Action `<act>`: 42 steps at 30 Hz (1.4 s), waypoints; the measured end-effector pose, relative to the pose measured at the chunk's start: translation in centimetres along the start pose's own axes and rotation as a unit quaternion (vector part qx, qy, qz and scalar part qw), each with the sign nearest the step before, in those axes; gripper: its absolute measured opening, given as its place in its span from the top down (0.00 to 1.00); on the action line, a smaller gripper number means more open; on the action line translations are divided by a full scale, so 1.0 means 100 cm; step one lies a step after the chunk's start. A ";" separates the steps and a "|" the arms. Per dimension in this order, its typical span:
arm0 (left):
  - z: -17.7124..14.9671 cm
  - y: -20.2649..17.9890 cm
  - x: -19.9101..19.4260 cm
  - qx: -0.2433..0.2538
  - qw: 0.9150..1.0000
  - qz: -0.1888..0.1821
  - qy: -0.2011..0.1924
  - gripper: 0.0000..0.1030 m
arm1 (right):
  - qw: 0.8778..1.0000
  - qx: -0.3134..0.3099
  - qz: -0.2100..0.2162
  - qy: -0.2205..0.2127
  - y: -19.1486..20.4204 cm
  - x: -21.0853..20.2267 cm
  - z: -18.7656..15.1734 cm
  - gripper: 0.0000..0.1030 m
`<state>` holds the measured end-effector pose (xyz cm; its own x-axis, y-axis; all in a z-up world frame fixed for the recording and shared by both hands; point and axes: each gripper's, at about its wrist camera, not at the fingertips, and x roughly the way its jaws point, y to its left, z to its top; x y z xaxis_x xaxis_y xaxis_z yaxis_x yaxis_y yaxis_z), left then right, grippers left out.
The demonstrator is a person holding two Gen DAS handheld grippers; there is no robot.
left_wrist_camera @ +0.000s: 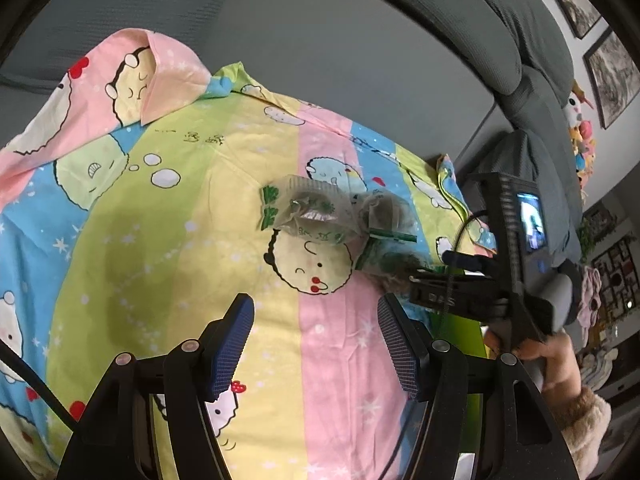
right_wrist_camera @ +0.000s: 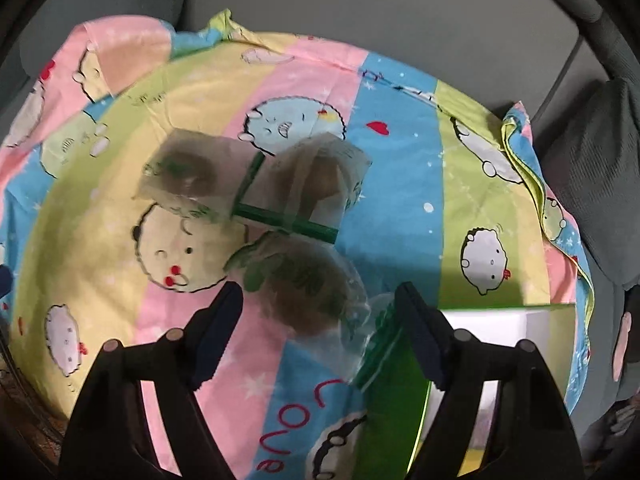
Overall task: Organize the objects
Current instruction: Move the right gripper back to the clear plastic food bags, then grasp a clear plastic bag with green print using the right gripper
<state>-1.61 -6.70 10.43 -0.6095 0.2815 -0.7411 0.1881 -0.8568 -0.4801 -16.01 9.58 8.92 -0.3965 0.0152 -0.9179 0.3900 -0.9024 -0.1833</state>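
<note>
Three clear packets with green print and brownish contents lie on a cartoon-print sheet [left_wrist_camera: 160,200]. In the left wrist view they are one packet [left_wrist_camera: 304,208], a second [left_wrist_camera: 386,208] and a third [left_wrist_camera: 384,264]. My left gripper [left_wrist_camera: 314,320] is open over bare sheet, short of the packets. My right gripper [left_wrist_camera: 416,280], held by a hand in a fuzzy sleeve, hovers at the third packet. In the right wrist view that nearest packet [right_wrist_camera: 304,288] lies between the fingers of the open right gripper [right_wrist_camera: 320,300], whose pads do not press on it. The other two packets [right_wrist_camera: 188,172] [right_wrist_camera: 320,176] lie beyond.
A green box [right_wrist_camera: 400,392] with a white inside stands open at the sheet's near right edge, beside the right finger. Grey sofa cushions [left_wrist_camera: 360,60] surround the sheet. Plush toys [left_wrist_camera: 582,128] and framed pictures [left_wrist_camera: 612,76] are at the far right.
</note>
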 end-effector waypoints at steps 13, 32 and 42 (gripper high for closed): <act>0.001 0.012 -0.006 -0.020 1.000 0.004 0.000 0.38 | 1.000 -0.006 0.025 0.017 0.023 0.018 -0.005 0.39; -0.021 0.007 -0.012 -0.015 1.000 0.017 -0.001 0.38 | 0.975 0.142 0.140 -0.101 0.019 -0.070 -0.121 0.58; -0.043 -0.040 -0.005 0.060 0.997 -0.042 0.015 0.38 | 0.934 0.229 0.140 -0.235 -0.040 -0.139 -0.211 0.30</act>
<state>1.28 -1.58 10.65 -0.5963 0.3662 -0.7144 0.0428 -0.8741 -0.4838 5.48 22.01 15.00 -0.6953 -0.3434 -0.6314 0.1799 -0.9337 0.3097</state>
